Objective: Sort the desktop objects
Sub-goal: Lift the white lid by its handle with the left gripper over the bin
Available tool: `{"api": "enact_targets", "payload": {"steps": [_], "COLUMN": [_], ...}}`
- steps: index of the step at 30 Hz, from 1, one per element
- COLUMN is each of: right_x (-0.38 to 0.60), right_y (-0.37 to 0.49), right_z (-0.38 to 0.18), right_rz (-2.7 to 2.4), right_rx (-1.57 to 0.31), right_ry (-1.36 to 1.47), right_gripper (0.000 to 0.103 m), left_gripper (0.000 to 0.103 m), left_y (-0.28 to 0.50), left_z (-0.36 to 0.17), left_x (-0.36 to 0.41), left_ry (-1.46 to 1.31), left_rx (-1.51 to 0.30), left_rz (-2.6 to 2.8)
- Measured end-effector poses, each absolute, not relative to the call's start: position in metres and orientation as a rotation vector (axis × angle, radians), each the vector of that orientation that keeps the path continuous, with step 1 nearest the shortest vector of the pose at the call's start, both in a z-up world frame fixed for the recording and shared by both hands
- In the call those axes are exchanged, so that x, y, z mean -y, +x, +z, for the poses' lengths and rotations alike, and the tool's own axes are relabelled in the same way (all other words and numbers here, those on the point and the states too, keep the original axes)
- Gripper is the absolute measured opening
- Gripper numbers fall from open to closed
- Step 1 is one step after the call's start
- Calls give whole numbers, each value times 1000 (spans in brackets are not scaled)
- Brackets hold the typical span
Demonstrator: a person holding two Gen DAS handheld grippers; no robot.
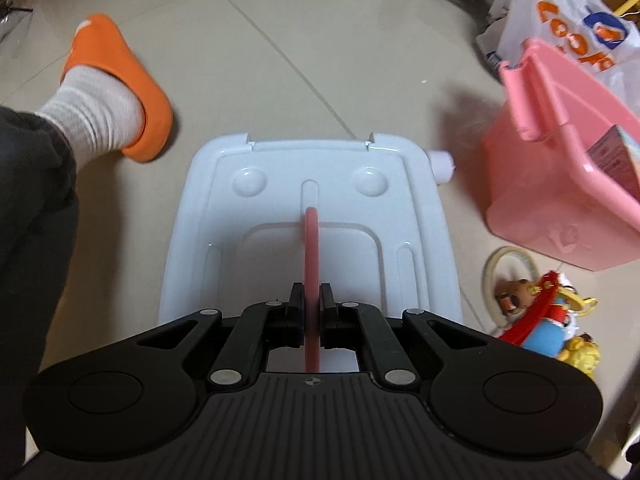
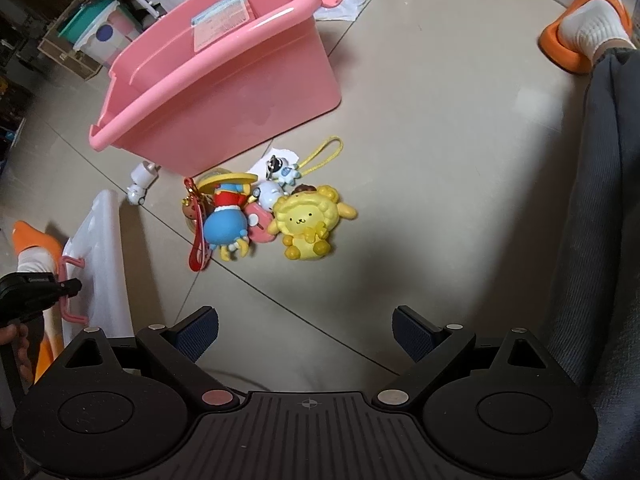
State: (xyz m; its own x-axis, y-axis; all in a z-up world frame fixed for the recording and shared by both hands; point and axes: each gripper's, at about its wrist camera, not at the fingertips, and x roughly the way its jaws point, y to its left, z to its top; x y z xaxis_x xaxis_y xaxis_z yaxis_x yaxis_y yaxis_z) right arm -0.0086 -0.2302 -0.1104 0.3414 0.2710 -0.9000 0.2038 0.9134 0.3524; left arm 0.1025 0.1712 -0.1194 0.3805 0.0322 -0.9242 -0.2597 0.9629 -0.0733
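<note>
Beyond the wide-open, empty right gripper [image 2: 306,334] lie the toys [image 2: 266,216], while the left gripper [image 1: 311,308] clamps the lid's pink handle [image 1: 311,256].

- pink bin [image 1: 560,184] runs off the right edge in the left wrist view, so its far side isn't visible
- toy pile [image 1: 548,316] is blurry there, half behind the white lid [image 1: 280,184]
- bin sticker [image 2: 220,20] text too small to read

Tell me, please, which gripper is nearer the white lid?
Left: the left gripper is shut on the white lid's pink handle; the right gripper hangs open beside it.
</note>
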Motion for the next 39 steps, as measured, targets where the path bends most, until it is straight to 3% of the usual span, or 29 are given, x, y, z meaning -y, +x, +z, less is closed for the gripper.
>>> {"api": "enact_targets", "payload": {"steps": [23,39], "right_x": [239,235], "right_y": [-19,22], "right_z": [-71,-29], "right_rz": [189,514], "right_rx": [-1100,-956], "right_ry": [526,785], "right_gripper": [92,92], "left_gripper": [6,6], "left_y": [76,96], "left_z": [7,37], "left_x": [-106,-22], "left_ry": [-46,61], "left_rx": [-1005,-945], "left_rz": [-19,-166]}}
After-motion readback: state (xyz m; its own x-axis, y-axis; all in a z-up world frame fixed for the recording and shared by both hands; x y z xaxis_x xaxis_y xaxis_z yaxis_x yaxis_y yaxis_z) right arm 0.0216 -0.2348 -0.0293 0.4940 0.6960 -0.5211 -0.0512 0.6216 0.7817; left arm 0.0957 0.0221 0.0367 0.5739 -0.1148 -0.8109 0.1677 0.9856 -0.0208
